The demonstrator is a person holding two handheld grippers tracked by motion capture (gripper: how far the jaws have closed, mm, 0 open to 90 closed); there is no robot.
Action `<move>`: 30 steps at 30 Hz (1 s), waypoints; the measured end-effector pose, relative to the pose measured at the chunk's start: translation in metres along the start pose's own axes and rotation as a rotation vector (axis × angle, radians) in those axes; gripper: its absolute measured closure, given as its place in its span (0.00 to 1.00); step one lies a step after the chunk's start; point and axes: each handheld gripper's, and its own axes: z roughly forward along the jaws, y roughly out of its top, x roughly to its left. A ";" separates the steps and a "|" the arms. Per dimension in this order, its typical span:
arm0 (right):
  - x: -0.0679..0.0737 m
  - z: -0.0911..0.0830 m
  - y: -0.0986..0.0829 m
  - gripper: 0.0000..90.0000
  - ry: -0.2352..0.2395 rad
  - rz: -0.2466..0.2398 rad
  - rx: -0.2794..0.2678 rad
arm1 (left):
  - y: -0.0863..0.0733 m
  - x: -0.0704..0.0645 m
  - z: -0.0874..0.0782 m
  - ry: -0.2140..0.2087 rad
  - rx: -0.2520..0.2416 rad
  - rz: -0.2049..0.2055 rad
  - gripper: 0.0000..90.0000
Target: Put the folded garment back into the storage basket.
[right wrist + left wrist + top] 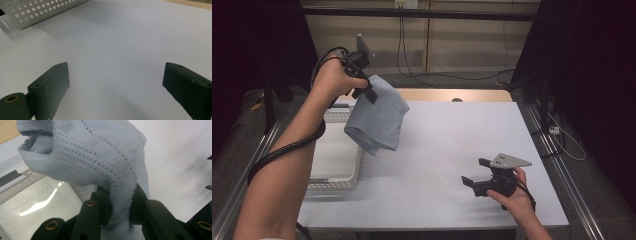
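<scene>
A pale blue knitted cloth (379, 116) hangs in the air above the table's left side, beside the white basket. My left gripper (371, 93) is raised high and shut on the cloth's upper edge; in the left gripper view the cloth (100, 157) is pinched between the black jaws at the left gripper (120, 206). My right gripper (476, 172) rests low over the white table near the front right, open, nothing between its jaws. In the right gripper view the right gripper (116, 77) has its jaws wide apart over bare table.
A white perforated basket (349, 172) stands at the table's left edge, also seen as the basket (37, 12) at the far left of the right gripper view. The white table top (452, 140) ends in a wooden strip (452, 94) at the back. Dark curtains flank both sides.
</scene>
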 end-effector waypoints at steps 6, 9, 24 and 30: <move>0.001 0.001 0.000 0.08 0.000 -0.002 0.000 | 0.000 0.009 -0.006 0.004 -0.007 -0.009 0.84; 0.001 0.001 0.000 0.08 -0.001 0.000 0.000 | 0.001 0.013 -0.008 0.005 -0.008 -0.015 0.84; -0.001 0.000 -0.001 0.08 -0.002 0.011 -0.001 | 0.003 0.031 -0.023 0.044 0.003 -0.027 0.84; -0.002 0.000 -0.001 0.08 -0.003 0.010 0.000 | -0.002 0.040 -0.024 0.051 0.014 -0.043 0.84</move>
